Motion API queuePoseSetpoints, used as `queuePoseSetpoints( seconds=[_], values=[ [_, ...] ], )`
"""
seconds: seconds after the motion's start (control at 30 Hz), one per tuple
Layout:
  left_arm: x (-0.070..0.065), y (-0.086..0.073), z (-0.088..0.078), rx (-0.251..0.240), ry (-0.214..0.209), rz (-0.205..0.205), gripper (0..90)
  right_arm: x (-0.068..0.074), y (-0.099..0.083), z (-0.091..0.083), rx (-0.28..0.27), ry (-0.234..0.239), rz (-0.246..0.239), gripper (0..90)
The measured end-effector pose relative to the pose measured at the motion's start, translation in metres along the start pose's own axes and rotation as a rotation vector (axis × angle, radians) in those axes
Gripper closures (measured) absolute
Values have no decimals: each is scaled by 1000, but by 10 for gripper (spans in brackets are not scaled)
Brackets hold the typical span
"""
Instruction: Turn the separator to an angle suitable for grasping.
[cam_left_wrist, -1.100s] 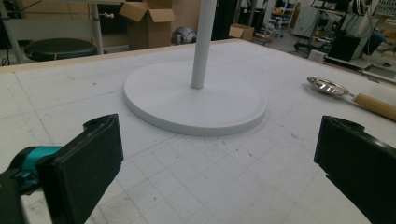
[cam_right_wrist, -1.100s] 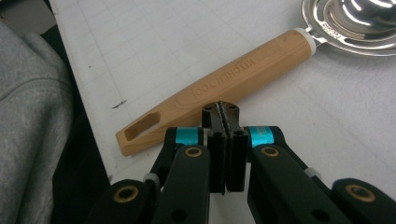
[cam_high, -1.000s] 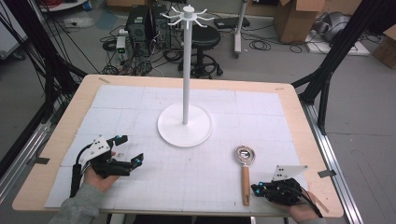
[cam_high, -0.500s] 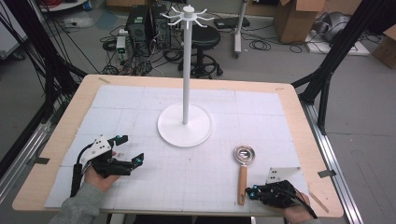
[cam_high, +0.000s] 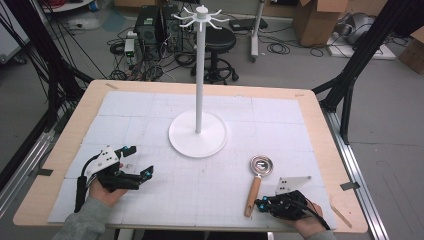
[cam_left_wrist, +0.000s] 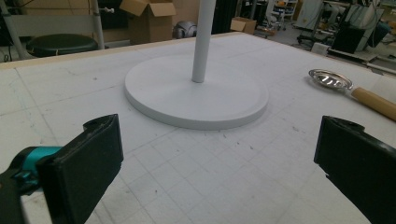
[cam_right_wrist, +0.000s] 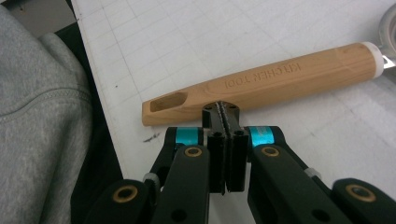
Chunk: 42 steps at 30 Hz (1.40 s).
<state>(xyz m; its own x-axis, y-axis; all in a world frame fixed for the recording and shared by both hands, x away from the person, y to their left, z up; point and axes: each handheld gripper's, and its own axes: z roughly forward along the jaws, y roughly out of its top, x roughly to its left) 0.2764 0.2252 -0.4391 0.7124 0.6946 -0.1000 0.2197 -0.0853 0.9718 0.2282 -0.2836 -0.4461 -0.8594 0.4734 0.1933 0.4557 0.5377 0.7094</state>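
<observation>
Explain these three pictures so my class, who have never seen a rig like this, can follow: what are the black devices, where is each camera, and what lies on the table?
A person sits at a table holding a two-jawed black tool in each hand. The high view looks down from above; the other two cameras ride on the tools. The left tool stands open and holds nothing. The right tool is shut, empty, with its tips right at the wooden handle of a strainer that lies flat. In the middle stands a white stand, a pole on a round base with hooks on top. A grey sleeve shows beside the right tool.
</observation>
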Motion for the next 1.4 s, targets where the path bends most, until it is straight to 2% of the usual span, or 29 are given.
queuePoseSetpoints(
  seconds=[0.2, 0.6, 0.8, 1.0, 1.4],
  values=[
    [-2, 1, -2, -7, -1, 4, 18, 1, 4, 5, 0, -2, -16, 900],
    [-3, 1, -7, 27, 5, 15, 18, 4, 16, 18, 0, -18, -47, 900],
    [-5, 1, -10, 13, 4, 16, 18, 5, 27, 29, 1, -39, -70, 900],
    [-6, 0, -12, 15, 10, 15, 18, 5, 32, 34, 3, -40, -72, 900],
    [-6, -1, -12, 20, 2, 15, 18, 7, 45, 48, -3, -86, -65, 900]
  ],
)
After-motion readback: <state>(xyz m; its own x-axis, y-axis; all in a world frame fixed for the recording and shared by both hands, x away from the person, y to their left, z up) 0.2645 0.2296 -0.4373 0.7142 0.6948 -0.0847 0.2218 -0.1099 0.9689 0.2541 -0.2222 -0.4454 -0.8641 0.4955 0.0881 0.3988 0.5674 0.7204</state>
